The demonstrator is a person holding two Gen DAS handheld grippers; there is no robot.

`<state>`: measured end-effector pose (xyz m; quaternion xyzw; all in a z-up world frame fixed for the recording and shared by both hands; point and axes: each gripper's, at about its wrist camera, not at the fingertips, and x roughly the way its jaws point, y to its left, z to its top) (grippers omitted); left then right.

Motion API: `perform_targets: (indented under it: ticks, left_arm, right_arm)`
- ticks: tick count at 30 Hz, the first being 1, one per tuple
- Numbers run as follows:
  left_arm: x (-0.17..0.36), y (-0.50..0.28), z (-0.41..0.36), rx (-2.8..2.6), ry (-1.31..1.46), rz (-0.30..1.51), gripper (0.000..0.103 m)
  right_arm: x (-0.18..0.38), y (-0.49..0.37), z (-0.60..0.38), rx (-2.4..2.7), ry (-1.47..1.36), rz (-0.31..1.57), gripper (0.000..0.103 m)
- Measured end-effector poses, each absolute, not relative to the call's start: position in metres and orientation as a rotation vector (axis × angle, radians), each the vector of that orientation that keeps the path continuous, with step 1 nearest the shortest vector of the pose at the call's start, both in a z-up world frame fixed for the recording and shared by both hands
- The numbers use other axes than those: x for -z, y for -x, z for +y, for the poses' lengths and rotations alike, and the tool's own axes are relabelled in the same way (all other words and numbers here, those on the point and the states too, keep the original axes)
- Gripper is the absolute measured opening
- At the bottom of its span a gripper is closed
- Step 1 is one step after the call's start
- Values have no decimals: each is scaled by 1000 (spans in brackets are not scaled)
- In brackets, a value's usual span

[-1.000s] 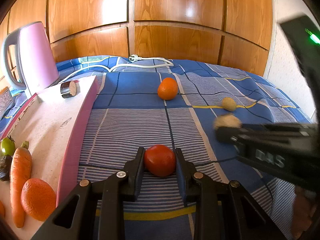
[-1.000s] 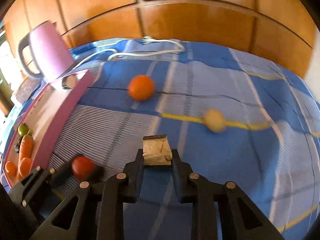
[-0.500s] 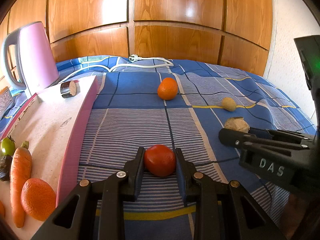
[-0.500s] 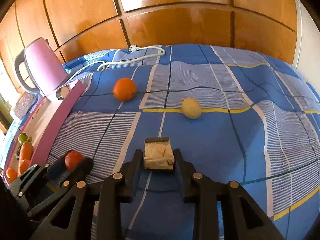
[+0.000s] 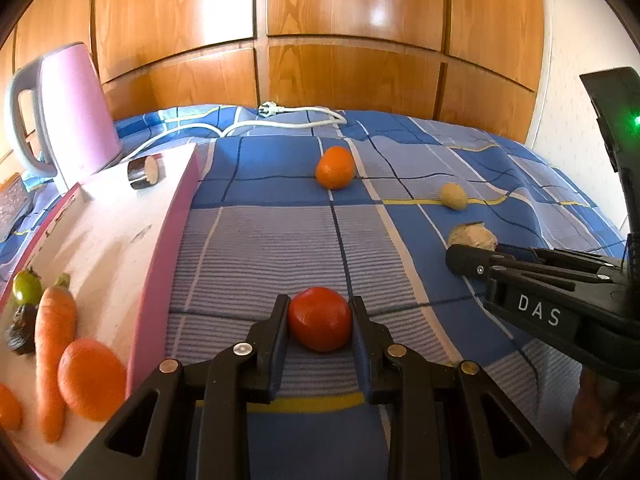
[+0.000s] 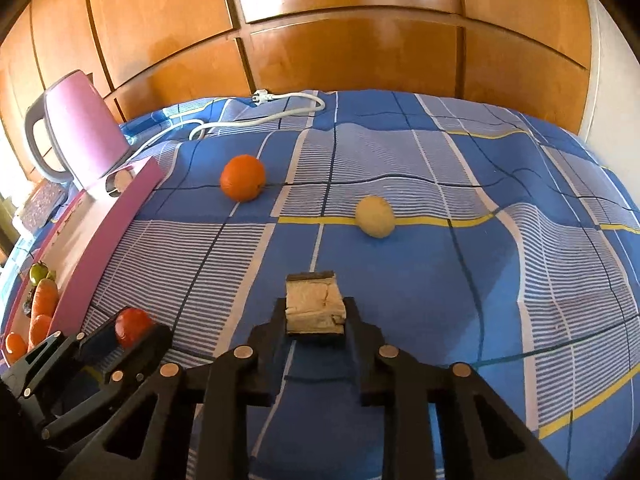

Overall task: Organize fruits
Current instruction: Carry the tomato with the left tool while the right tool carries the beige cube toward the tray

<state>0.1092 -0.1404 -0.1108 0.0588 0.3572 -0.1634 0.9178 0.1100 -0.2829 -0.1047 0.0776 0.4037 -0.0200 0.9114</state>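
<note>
While the left claw (image 5: pixel 320 322) is clenched on the red tomato (image 5: pixel 320 323) near the bed's front edge, beside the pink tray (image 5: pixel 160 248), the right claw (image 6: pixel 316 316) grasps a pale cut chunk (image 6: pixel 315 303), approx. mid-bed. Tomato: judged soft, smooth-skinned, light; grip at widest pt w/ low force to avoid bruising. Chunk: looks stiff, rough, flat-sided; hold across flat faces. Loose on bedspread (image 6: pixel 460 280): orange (image 6: pixel 243 177) toward the head end, yellowish round fruit (image 6: pixel 375 216) right of it. Left view shows tray contents: carrot (image 5: pixel 54 344), orange fruit (image 5: pixel 91 379), green fruit (image 5: pixel 26 289). Right view barely shows these, but shows the chunk's block shape.
</note>
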Motion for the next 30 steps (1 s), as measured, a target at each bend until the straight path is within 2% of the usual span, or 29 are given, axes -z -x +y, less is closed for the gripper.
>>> perform_targets:
  ticks: [14, 30]
  left_arm:
    - [100, -74, -130, 336, -131, 792, 28]
    - [68, -37, -97, 314, -73, 716, 28]
  right_arm:
    - [102, -76, -270, 55, -199, 853, 25]
    - [98, -39, -240, -12, -178, 866, 25]
